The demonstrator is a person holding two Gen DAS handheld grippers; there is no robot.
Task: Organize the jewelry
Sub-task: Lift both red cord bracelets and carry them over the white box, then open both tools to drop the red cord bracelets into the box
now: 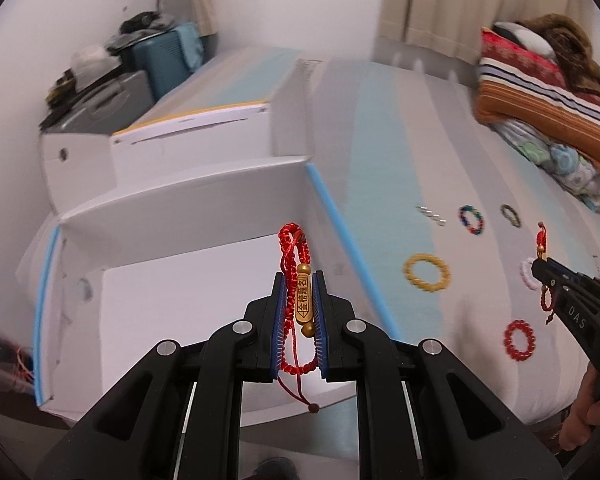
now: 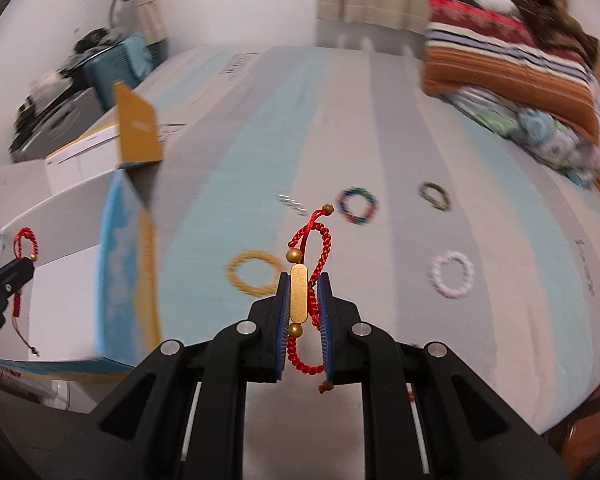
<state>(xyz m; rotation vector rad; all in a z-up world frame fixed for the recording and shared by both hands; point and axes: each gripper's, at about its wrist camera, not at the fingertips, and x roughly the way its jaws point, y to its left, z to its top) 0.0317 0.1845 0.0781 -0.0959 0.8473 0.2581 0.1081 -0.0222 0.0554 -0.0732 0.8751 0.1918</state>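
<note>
Left wrist view shows the bed (image 1: 400, 128) under a striped sheet, with an open white box (image 1: 188, 280) at its edge and the left gripper (image 1: 299, 312) poised over the box's bare floor. Right wrist view shows the same box (image 2: 72, 248) off to the left and the right gripper (image 2: 305, 312) above the sheet, near the bed's edge. Loose pieces lie spread on the sheet, well apart: a yellow ring (image 1: 427, 273), a red ring (image 1: 519, 339), a pink ring (image 2: 452, 275), a multicolour ring (image 1: 471, 220), a dark ring (image 1: 511, 215) and a silver chain (image 1: 431, 215). Each gripper's jaws stand narrow, clamped on a red braided cord bracelet with a gold charm: the left cord (image 1: 296, 300) hangs its tail below the pads, the right cord (image 2: 309, 300) loops up past the fingertips. The step in hand looks like carrying both bracelets to the box. To do it well, I would lower the left gripper close to the box floor before letting go, so the charm does not bounce, and open slowly since the braid may snag on the ribbed pads. The right gripper has to clear the box's near wall first, then drop its bracelet beside, not atop, the other.
</note>
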